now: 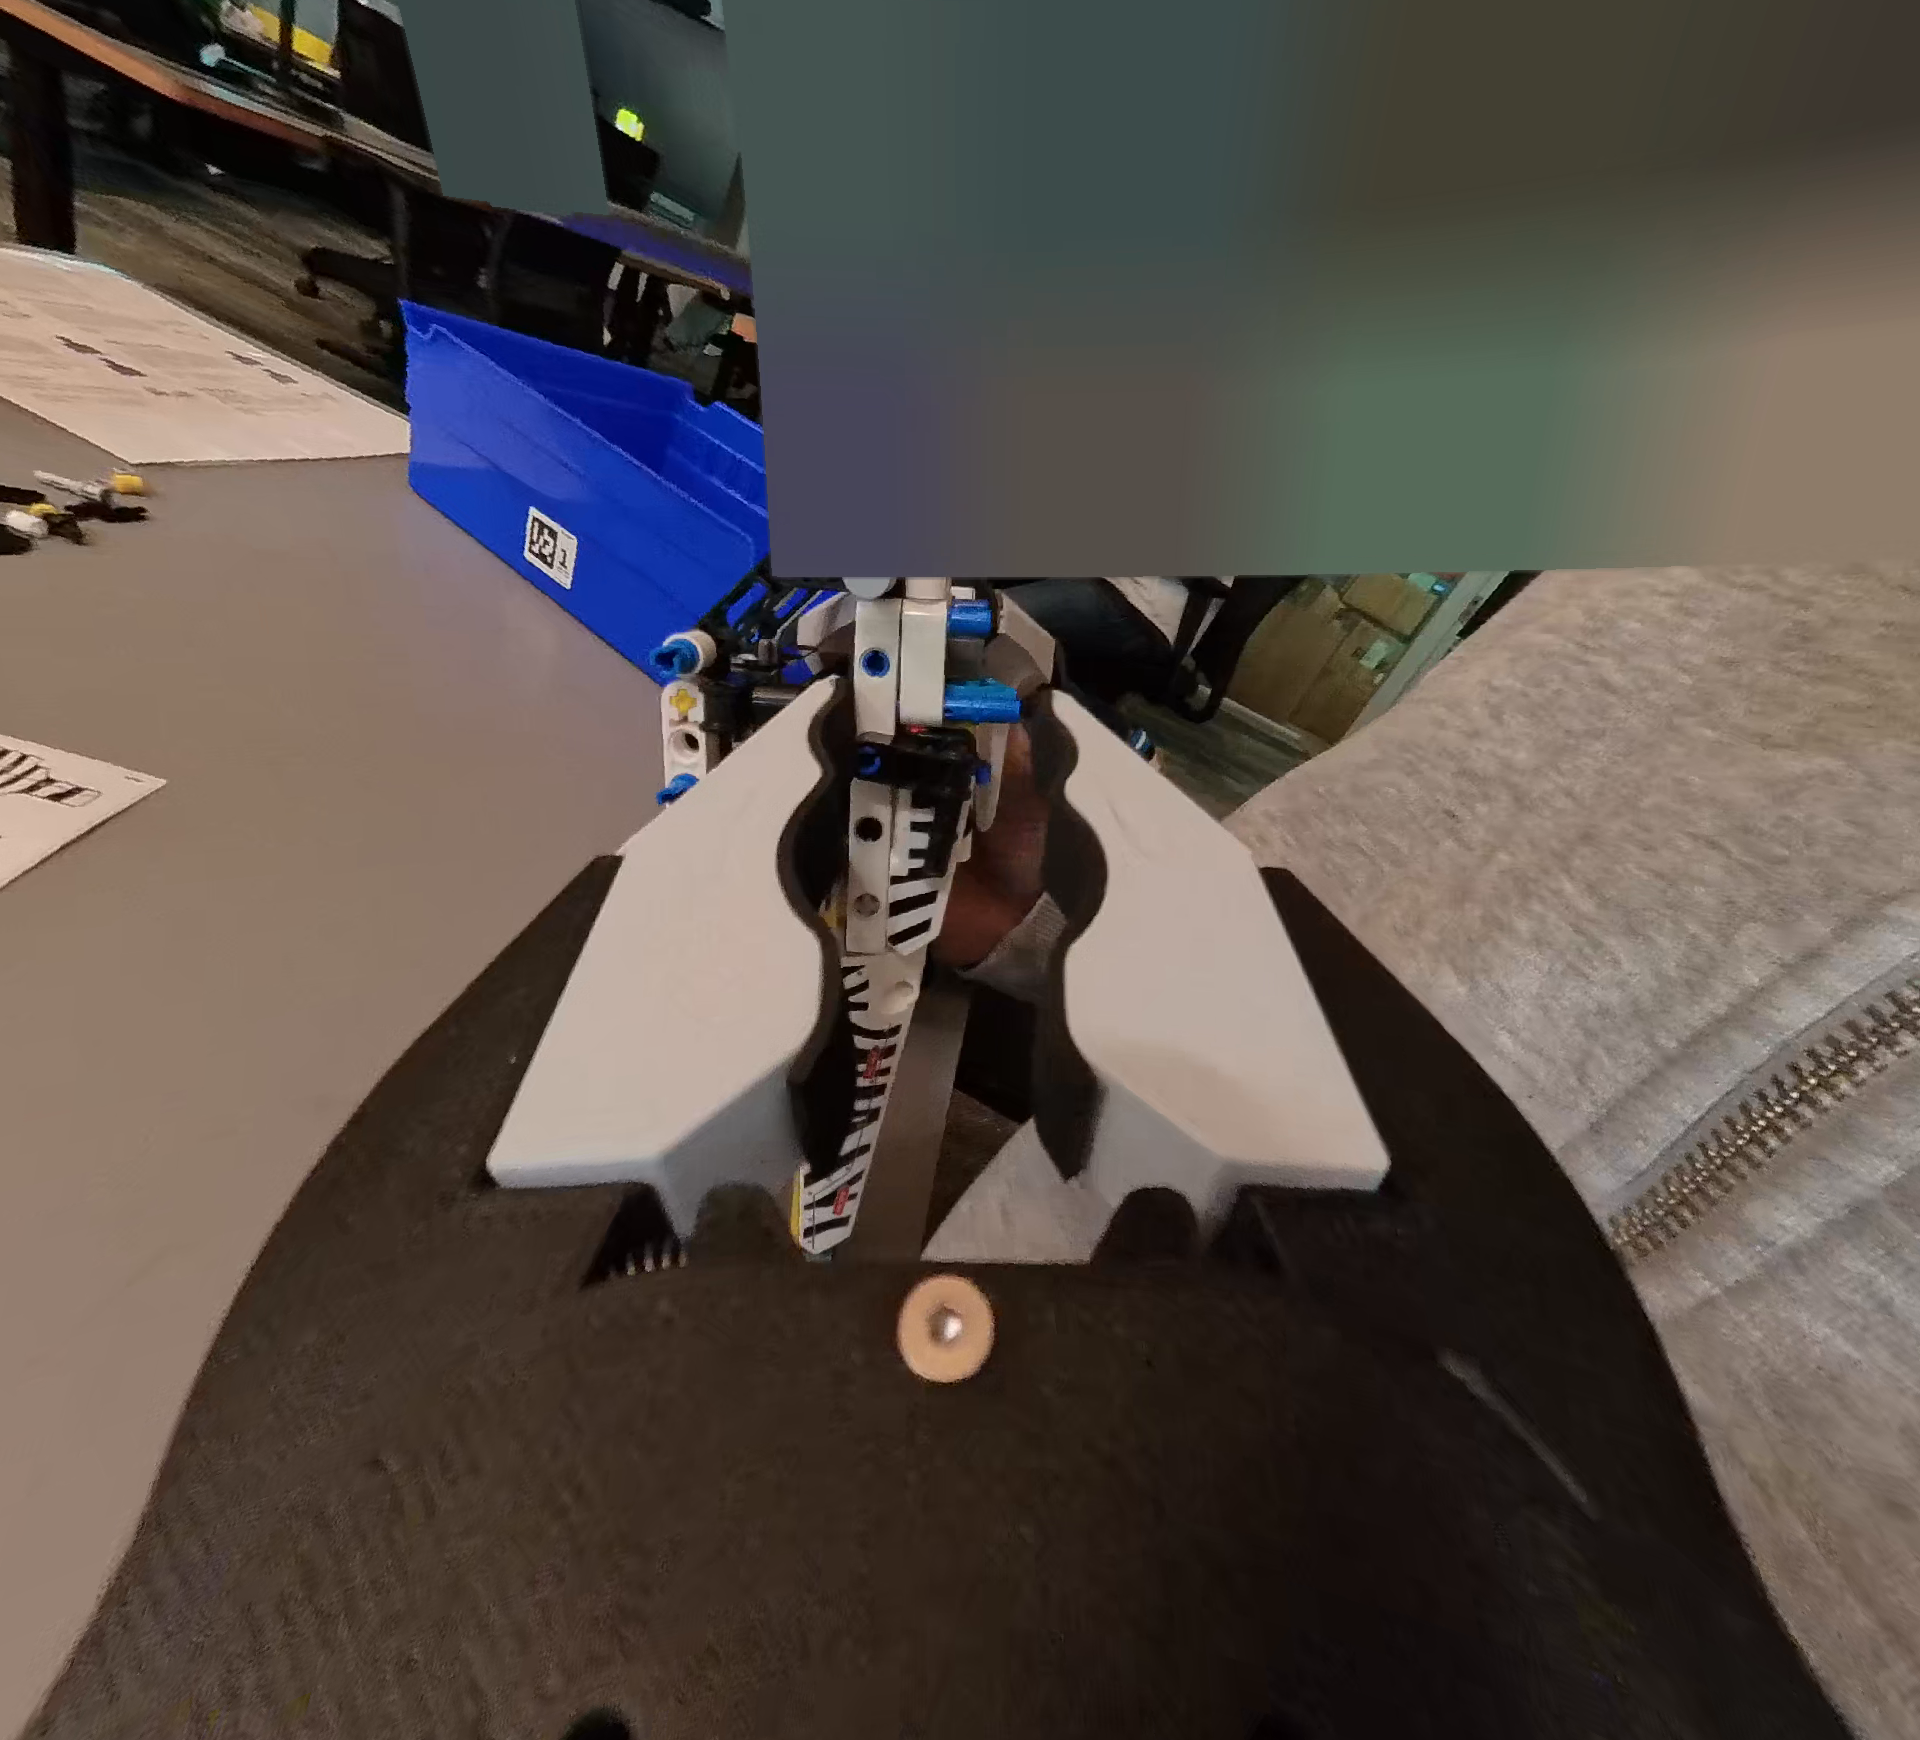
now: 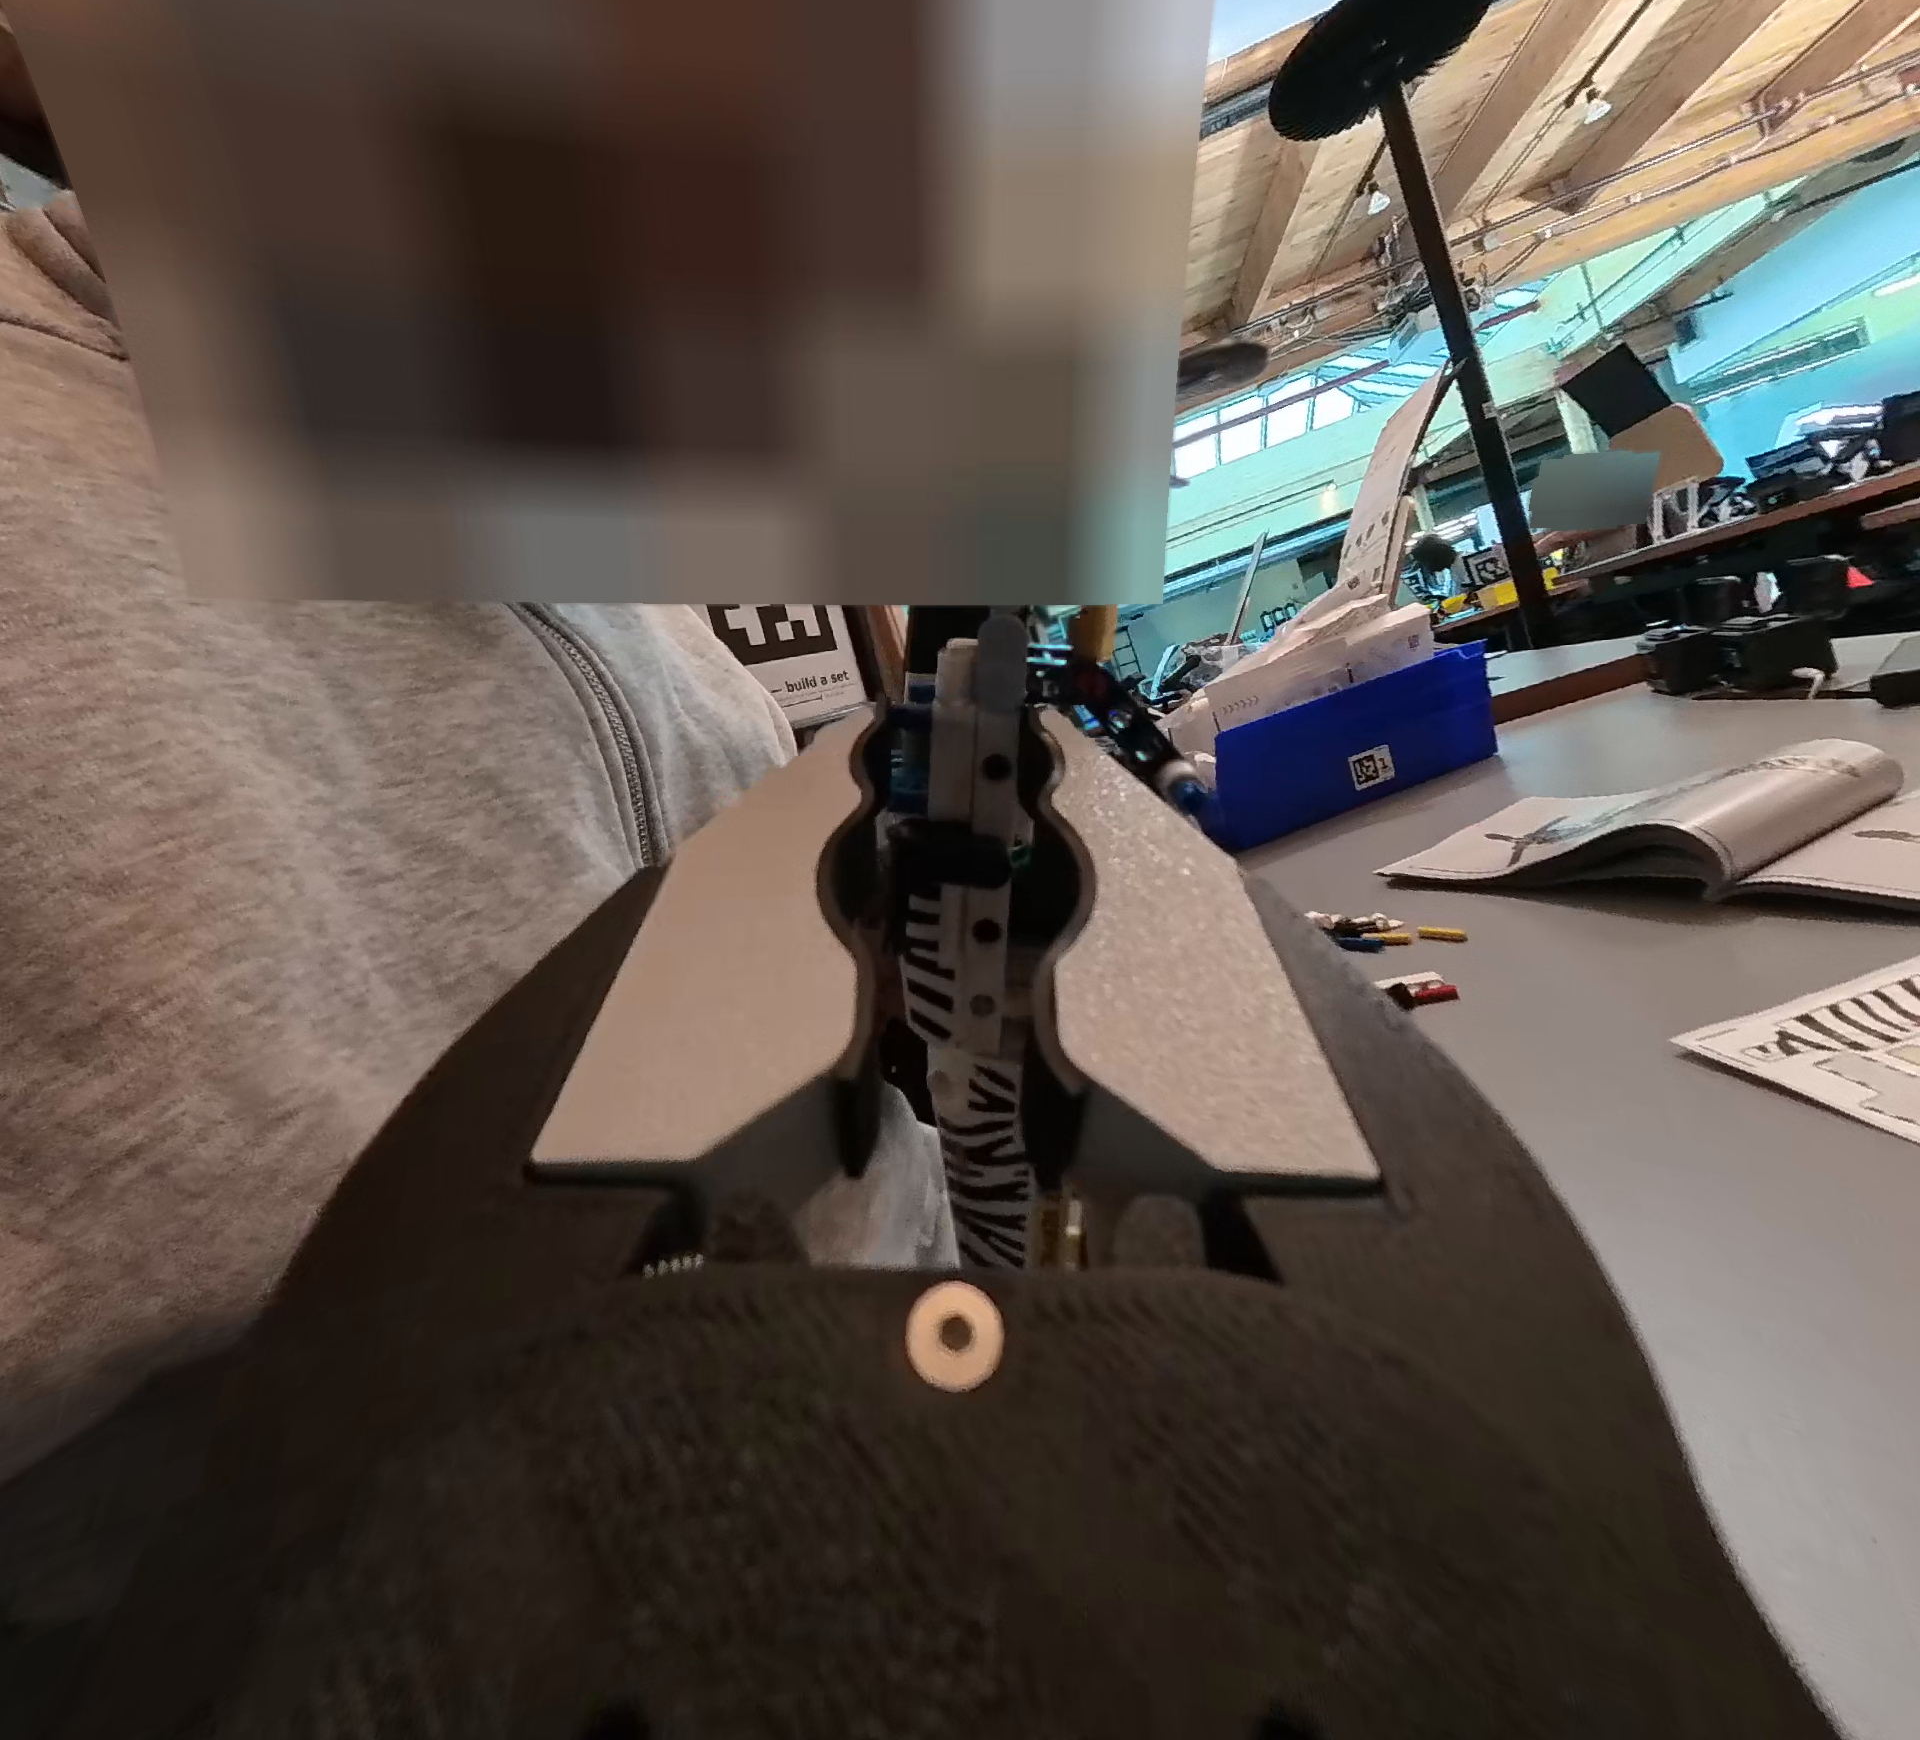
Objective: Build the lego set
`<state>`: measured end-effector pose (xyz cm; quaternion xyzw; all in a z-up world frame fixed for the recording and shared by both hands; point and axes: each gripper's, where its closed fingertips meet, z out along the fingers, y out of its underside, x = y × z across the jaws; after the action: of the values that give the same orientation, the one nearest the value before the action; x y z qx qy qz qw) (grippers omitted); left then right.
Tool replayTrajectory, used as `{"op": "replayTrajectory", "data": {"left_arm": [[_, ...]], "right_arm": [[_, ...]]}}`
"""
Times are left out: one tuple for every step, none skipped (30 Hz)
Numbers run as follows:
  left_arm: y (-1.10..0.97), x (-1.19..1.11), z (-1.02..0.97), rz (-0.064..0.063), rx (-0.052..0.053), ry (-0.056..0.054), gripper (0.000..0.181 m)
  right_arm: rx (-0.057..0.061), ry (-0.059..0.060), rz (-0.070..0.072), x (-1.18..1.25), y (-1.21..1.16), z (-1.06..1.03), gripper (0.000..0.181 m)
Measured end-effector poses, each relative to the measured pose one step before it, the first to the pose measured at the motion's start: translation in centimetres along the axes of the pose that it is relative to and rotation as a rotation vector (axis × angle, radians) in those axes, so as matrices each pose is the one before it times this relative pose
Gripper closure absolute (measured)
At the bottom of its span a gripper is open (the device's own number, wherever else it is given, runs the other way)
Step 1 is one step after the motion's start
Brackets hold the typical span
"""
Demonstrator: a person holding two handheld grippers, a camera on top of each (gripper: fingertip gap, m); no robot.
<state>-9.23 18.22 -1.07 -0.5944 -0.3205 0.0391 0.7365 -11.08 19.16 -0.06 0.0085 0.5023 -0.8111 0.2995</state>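
Left wrist view, left gripper clamped on striped lego assembly, right gripper gripping the same assembly, blue bin ahead-left.

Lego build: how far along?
Done: a zebra-striped white assembly with blue pins is already joined up. In hand: the left gripper and right gripper both clamp it above the table. Left: loose pieces lie unused beside the open instruction booklet.
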Motion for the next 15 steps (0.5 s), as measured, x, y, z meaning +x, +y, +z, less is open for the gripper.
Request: {"op": "replayTrajectory", "data": {"left_arm": [[0.007, -0.008, -0.042, -0.0021, 0.0004, 0.0009, 0.149], [0.006, -0.044, -0.015, 0.0032, -0.0015, -0.0044, 0.149], [0.032, -0.083, 0.015, 0.0083, -0.0047, -0.0096, 0.150], [0.032, 0.005, 0.005, 0.0107, -0.0052, -0.0047, 0.151], [0.014, 0.066, 0.002, 0.0077, -0.0039, 0.0015, 0.150], [0.002, 0.063, -0.005, 0.0008, -0.0008, 0.0046, 0.148], [-0.033, -0.026, -0.024, -0.0069, 0.0021, 0.0018, 0.148], [-0.022, -0.059, -0.041, -0.0083, 0.0031, 0.0015, 0.150], [-0.015, -0.066, -0.046, -0.0083, 0.0016, 0.0012, 0.151], [-0.021, -0.024, -0.044, -0.0096, 0.0010, 0.0039, 0.152], [0.009, -0.034, 0.000, -0.0105, -0.0009, 0.0028, 0.152], [-0.004, -0.045, 0.019, -0.0133, -0.0011, 0.0028, 0.152], [-0.006, -0.020, 0.012, -0.0157, 0.0001, 0.0056, 0.152], [0.011, -0.013, -0.006, -0.0150, -0.0009, 0.0070, 0.152], [0.015, -0.001, -0.035, -0.0170, -0.0002, 0.0100, 0.152]], "right_arm": [[-0.0007, 0.0019, -0.0020, -0.004, 0.025, 0.051, 0.159], [0.0003, 0.0003, -0.0011, -0.019, 0.011, 0.027, 0.159], [0.0007, 0.0010, 0.0004, 0.006, 0.003, 0.003, 0.159], [0.0010, -0.0010, 0.0004, -0.014, -0.006, 0.002, 0.160], [0.0005, -0.0012, -0.0004, -0.016, -0.002, -0.010, 0.160], [-0.0005, 0.0012, -0.0002, 0.015, -0.001, 0.002, 0.159], [-0.0013, 0.0017, -0.0011, 0.005, 0.004, 0.011, 0.159], [-0.0024, -0.0002, -0.0012, -0.013, 0.012, 0.038, 0.159], [-0.0032, 0.0006, -0.0018, -0.016, 0.025, 0.043, 0.159], [-0.0032, 0.0023, -0.0020, 0.006, 0.017, 0.048, 0.159], [-0.0025, 0.0025, -0.0025, 0.020, 0.003, 0.013, 0.159], [-0.0022, 0.0031, -0.0023, 0.033, 0.005, -0.015, 0.159], [-0.0022, 0.0017, -0.0009, 0.019, -0.005, -0.021, 0.160], [-0.0031, 0.0020, -0.0012, -0.013, 0.005, 0.007, 0.160], [-0.0045, 0.0033, -0.0034, 0.003, 0.021, 0.020, 0.160]]}}
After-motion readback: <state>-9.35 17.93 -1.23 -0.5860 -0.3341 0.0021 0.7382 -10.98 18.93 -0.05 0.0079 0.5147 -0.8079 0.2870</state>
